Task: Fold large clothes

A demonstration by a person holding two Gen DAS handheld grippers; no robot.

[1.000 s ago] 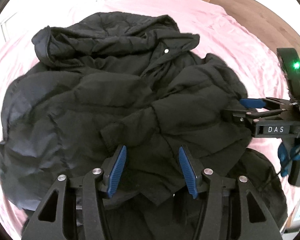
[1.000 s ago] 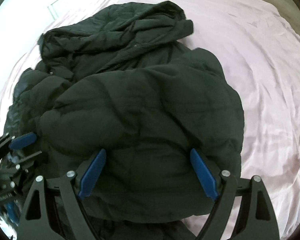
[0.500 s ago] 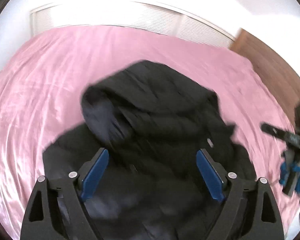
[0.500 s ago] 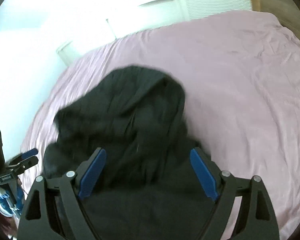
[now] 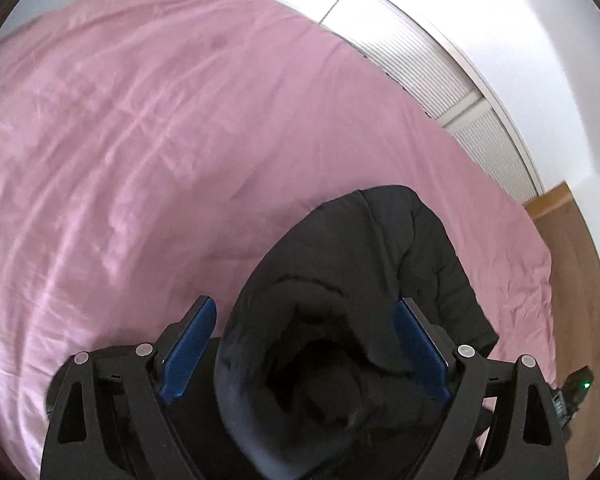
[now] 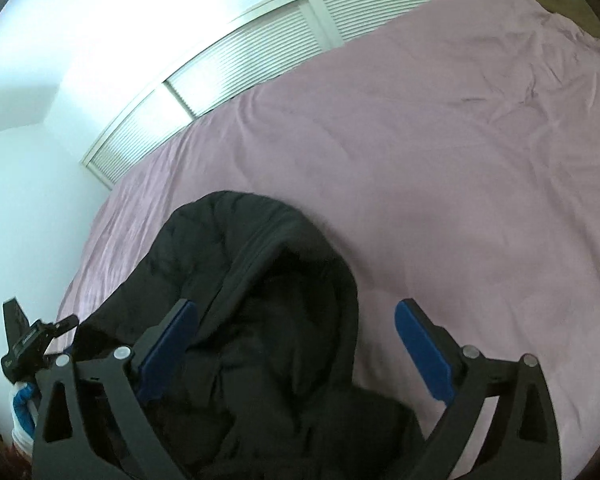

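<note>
Left wrist view, nearest: the left gripper [image 5: 302,354], black frame with blue pads [image 5: 186,354], has its jaws wide apart. The hood of the black quilted puffer jacket [image 5: 360,280] sits bunched in the gap at 6 o'clock; neither pad presses on it, though the fabric edge lies just beside the right-hand pad. Whether the fabric touches that pad cannot be told. The jacket extends from 6 o'clock toward the centre and 4 o'clock, lying on the pink wrinkled bed sheet [image 5: 140,140]. At 4 o'clock, near the frame edge, part of the right gripper [image 5: 572,392] shows a green light. Wooden floor [image 5: 572,260] runs at 3 o'clock; white louvred closet doors [image 5: 420,60] stand at 1 o'clock.

Right wrist view, nearest: the right gripper [image 6: 296,354] has its jaws opening and wide. The jacket [image 6: 260,280] lies under the left-hand pad and the centre of the gap; the right-hand pad is over bare sheet [image 6: 460,160]. No pad clamps fabric. At 8 o'clock the left gripper [image 6: 36,336] is seen from the side, beyond the jacket's edge. The louvred doors [image 6: 260,48] curve across 11 to 12 o'clock.
</note>
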